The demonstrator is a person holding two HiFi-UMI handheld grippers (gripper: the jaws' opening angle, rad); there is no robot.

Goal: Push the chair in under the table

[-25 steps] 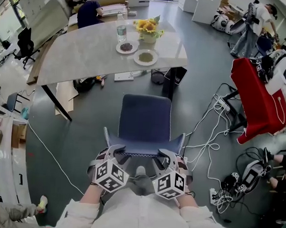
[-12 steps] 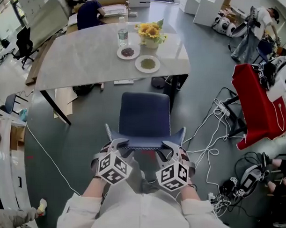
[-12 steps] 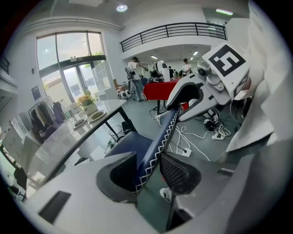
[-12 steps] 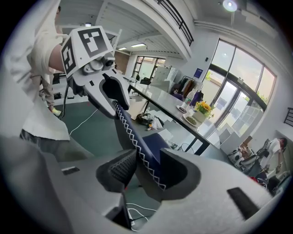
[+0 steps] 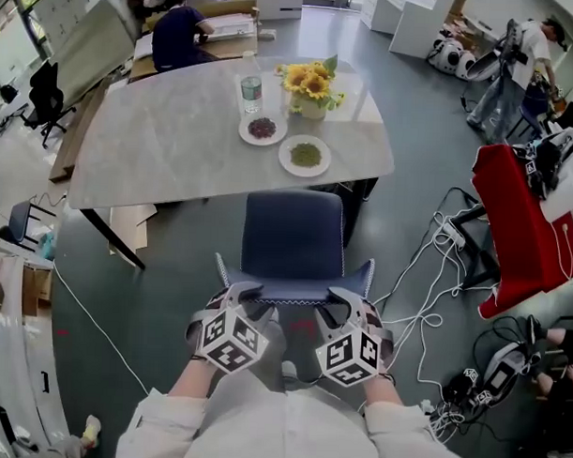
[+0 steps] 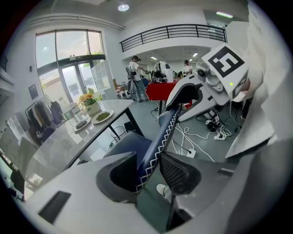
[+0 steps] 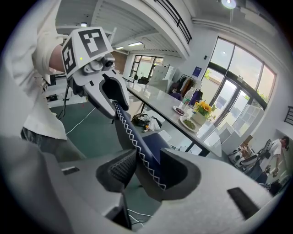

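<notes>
A blue chair (image 5: 294, 235) stands in front of a grey marble-topped table (image 5: 167, 144), its seat front just under the table's near edge. The backrest (image 5: 294, 287), with white zigzag stitching, faces me. In the head view my left gripper (image 5: 245, 293) clamps the backrest's left part and my right gripper (image 5: 337, 299) its right part. In the left gripper view the backrest (image 6: 160, 135) runs between the left gripper (image 6: 149, 170) jaws. The right gripper view shows the backrest (image 7: 132, 137) held the same way in the right gripper (image 7: 145, 170).
On the table stand a vase of sunflowers (image 5: 312, 88), a water bottle (image 5: 251, 93) and two small plates (image 5: 305, 155). A black table leg (image 5: 113, 238) slants at the left. Cables (image 5: 426, 275) and a red-covered object (image 5: 530, 232) lie at the right. People work farther off.
The chair has slid toward the table with both grippers still on its backrest. The seat front has reached the table's near edge.
</notes>
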